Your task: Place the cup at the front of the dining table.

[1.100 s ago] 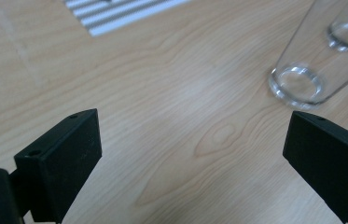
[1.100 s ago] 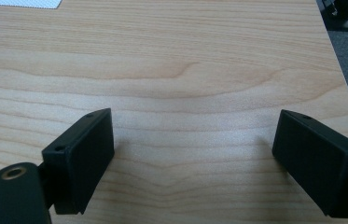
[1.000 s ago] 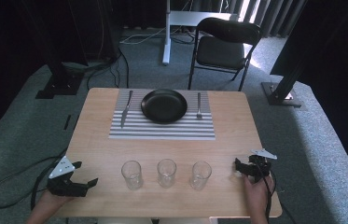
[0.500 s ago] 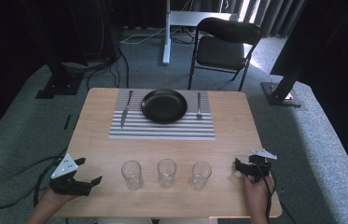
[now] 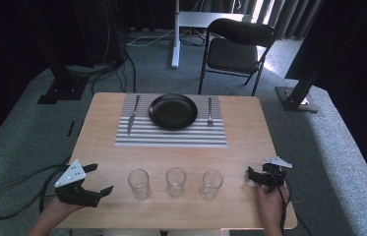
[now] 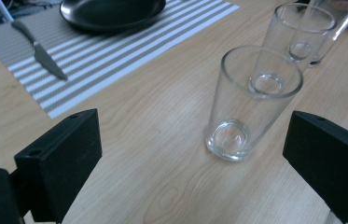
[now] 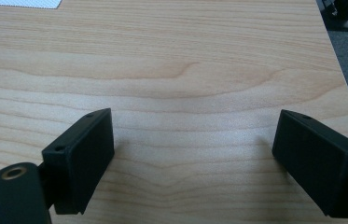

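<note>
Three empty clear glasses stand in a row near the table's front: left glass (image 5: 139,184), middle glass (image 5: 175,182), right glass (image 5: 212,184). My left gripper (image 5: 102,178) hovers at the front left, open, pointing at the left glass from a short way off. In the left gripper view the left gripper (image 6: 197,140) has wide jaws that frame the nearest glass (image 6: 253,102) without touching it; the other two glasses (image 6: 302,32) line up behind. My right gripper (image 5: 250,177) rests at the front right, open. In the right gripper view the right gripper (image 7: 195,140) has bare wood between its jaws.
A striped placemat (image 5: 171,137) lies at the table's far middle, carrying a black plate (image 5: 173,111), a knife (image 5: 133,115) on its left and a fork (image 5: 209,112) on its right. A folding chair (image 5: 237,49) stands beyond the table. Cables trail on the floor at the left.
My left gripper has lifted off the table and shifted a little right, toward the left glass. The right gripper and the glasses have stayed put.
</note>
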